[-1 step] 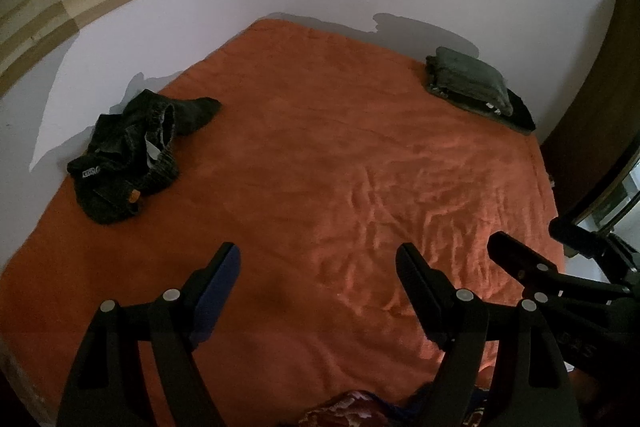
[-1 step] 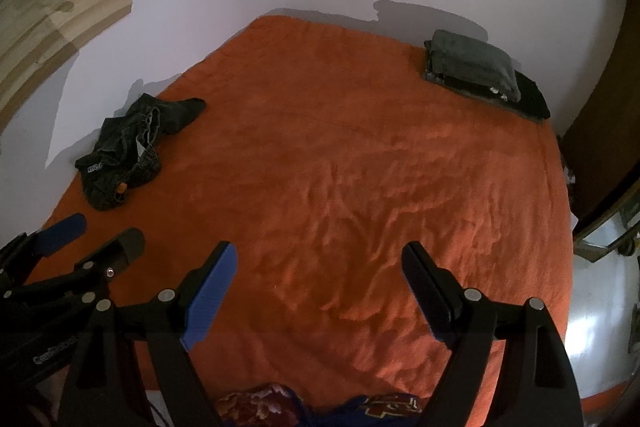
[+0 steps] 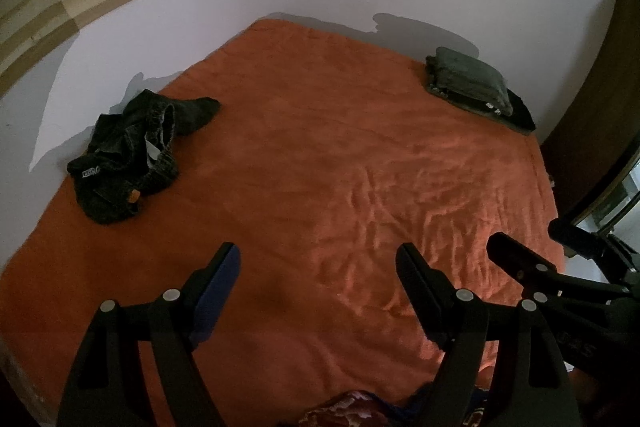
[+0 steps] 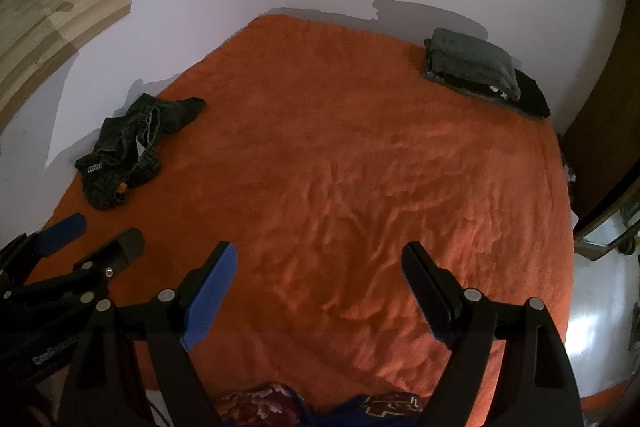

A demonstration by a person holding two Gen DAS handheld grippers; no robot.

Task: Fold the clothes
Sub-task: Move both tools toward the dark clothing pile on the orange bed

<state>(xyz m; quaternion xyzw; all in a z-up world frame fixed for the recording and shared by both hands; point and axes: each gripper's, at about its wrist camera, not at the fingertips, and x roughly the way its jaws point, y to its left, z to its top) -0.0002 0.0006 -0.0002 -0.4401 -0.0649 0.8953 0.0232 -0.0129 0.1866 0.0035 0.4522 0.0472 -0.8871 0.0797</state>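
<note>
- Over the orange bed (image 3: 320,167), both grippers hover side by side, looking down the blanket towards the far wall.
- Left gripper (image 3: 318,267): jaws spread wide, nothing between them but bare blanket. Right gripper (image 4: 320,269): same deal, wide and empty. Neither one touches any cloth.
- Far ahead and off to the right of the tongs, near the far corner, sits a folded stack (image 3: 474,83): a grey piece squared up on top of something darker. I'd call that the finished part of the job.
- Ahead and off to the left, by the wall, lies a crumpled dark garment (image 3: 128,155). Looks like jeans, all bunched up with the waistband showing. Clearly not folded, and well away from both grippers.
- Right under the tongs, at the near edge of the bed, a bit of patterned red and blue fabric (image 4: 280,407) peeks out. Too little of it shows to say what it is or whether it needs folding.
- So my guess is it's partway done: one pile sorted, at least the dark heap left, and somebody has to reach over and drag it into the open middle.
</note>
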